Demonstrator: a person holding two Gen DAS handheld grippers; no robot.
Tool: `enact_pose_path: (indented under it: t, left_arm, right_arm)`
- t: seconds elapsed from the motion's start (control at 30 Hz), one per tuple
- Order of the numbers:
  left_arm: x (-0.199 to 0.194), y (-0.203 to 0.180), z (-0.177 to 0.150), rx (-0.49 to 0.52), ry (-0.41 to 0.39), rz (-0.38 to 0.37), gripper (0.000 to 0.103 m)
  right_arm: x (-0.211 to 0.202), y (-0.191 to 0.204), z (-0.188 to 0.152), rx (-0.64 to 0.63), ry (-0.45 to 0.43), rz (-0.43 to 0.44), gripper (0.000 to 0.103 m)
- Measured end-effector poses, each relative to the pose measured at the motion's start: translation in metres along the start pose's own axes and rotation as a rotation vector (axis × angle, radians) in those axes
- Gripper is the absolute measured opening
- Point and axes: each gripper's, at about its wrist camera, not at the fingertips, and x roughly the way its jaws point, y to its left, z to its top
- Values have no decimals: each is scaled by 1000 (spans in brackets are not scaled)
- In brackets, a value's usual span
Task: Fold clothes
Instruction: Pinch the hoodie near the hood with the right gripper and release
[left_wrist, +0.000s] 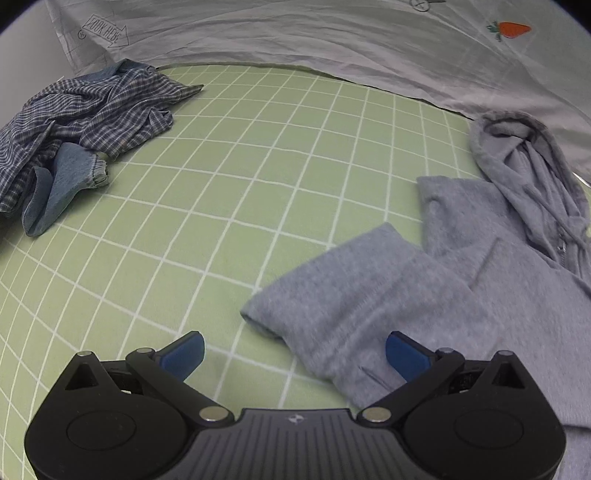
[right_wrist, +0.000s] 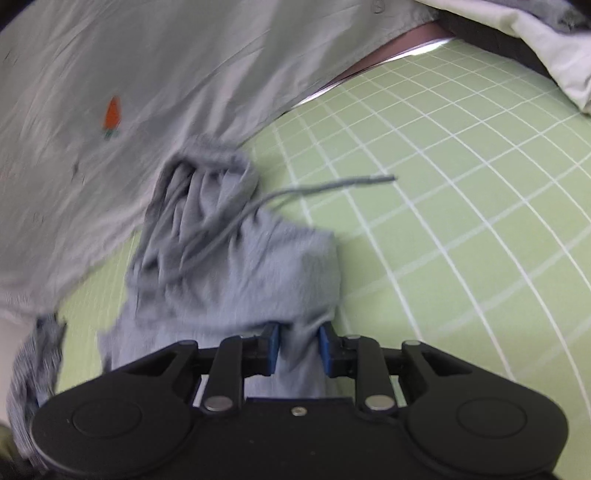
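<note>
Right gripper (right_wrist: 298, 345) pinches grey hoodie (right_wrist: 236, 266) — apparently firmly.

Hoodie (left_wrist: 480, 280) lies right, checked shirt (left_wrist: 92, 110) far left, on the sheet (left_wrist: 258, 166).

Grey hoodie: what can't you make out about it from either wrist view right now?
- Left wrist: the grey hoodie runs off the right edge; its far sleeve is unseen.
- Right wrist: motion blur smears the hoodie; the right gripper body hides the fabric below the pinched fold.
- Left gripper, open, covers the near hem.
</note>
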Motion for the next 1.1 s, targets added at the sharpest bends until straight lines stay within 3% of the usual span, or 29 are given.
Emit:
enact_pose_path:
  t: [0.07, 0.2, 0.37, 0.47, 0.53, 0.63, 0.8, 0.87, 1.03, 1.1]
  left_arm:
    - [5, 3, 3, -8, 13, -5, 103]
    - [12, 8, 7, -37, 38, -19, 103]
    - [15, 11, 7, -54, 42, -28, 103]
    - [14, 11, 7, -62, 43, -26, 103]
    - [14, 11, 7, -71, 44, -25, 103]
    - [11, 12, 6, -73, 38, -21, 103]
    - [2, 12, 6, -59, 18, -12, 103]
    - [-1, 14, 7, -70, 13, -16, 103]
    - [-4, 19, 7, -106, 5, -43, 103]
    - [-6, 22, 6, -127, -1, -68, 103]
  right_arm:
    - [11, -7, 17, 43, -8, 17, 23]
    - [36, -1, 45, -2, 3, 24, 22]
    - [45, -12, 88, 148, -97, 55, 21]
    - [37, -5, 100, 87, -125, 28, 21]
    - [28, 3, 92, 26, -115, 4, 25]
    - [14, 4, 63, -34, -79, -41, 40]
    - [-12, -3, 11, -60, -28, -108, 45]
    - [-21, -5, -5, -60, -25, -142, 59]
    - [-32, 1, -33, -153, -20, -253, 83]
    - [-36, 5, -41, -190, -33, -292, 86]
